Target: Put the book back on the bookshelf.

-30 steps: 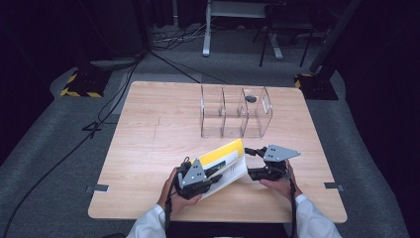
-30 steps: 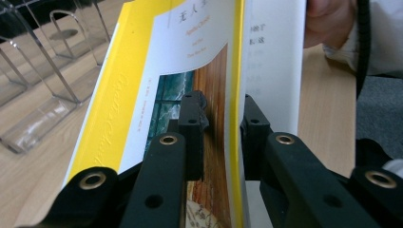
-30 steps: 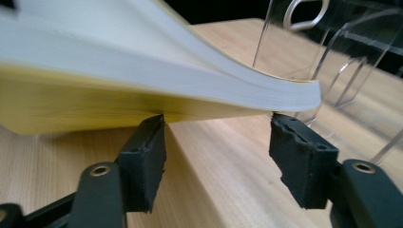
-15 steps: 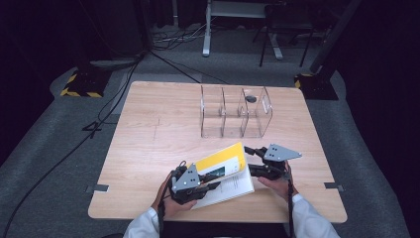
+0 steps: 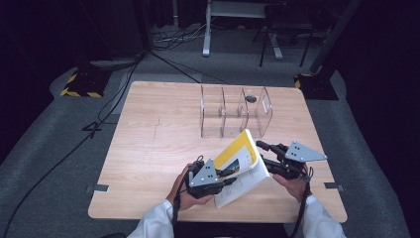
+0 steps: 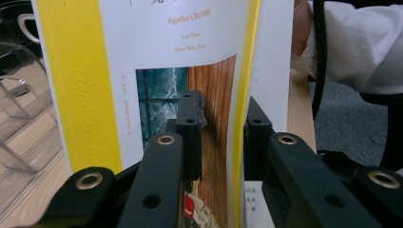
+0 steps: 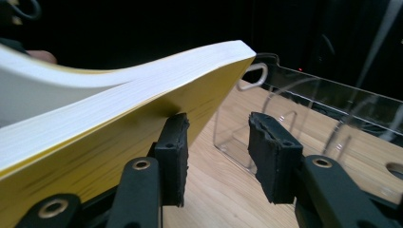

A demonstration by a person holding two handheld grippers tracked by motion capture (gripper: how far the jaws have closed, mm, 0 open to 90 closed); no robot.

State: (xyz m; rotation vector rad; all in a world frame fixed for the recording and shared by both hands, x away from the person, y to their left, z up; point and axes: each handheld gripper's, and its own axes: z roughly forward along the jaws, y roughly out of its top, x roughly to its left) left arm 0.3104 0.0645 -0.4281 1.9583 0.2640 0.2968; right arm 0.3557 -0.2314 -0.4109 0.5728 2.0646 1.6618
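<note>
Room: dark, with grey floor (image 5: 44,148) around the surface, cables and black-and-yellow hazard blocks (image 5: 79,84) at the far left.
Surface: light wooden top (image 5: 148,148), seen from above in the high view.
Organiser: clear plastic box (image 5: 235,111) with dividers, standing at the far middle of the surface; a small dark round thing lies in its right part, too small to tell.
Book: yellow-and-white paperback (image 5: 242,166), near the front edge between the two grippers, lifted and tilted, its front cover bent open away from the pages.
Cover: white with a yellow spine band, a picture panel and orange print (image 6: 190,21) reading "Agatha Christie".
Left gripper: (image 5: 225,176) its jaws are closed on the cover, one on each side of it in the left gripper view.
Right gripper: (image 5: 262,148) jaws apart and holding nothing; the left jaw rests against the yellow underside of the book (image 7: 142,128) in the right gripper view.
Sleeves: white, at the bottom edge (image 5: 156,223).
</note>
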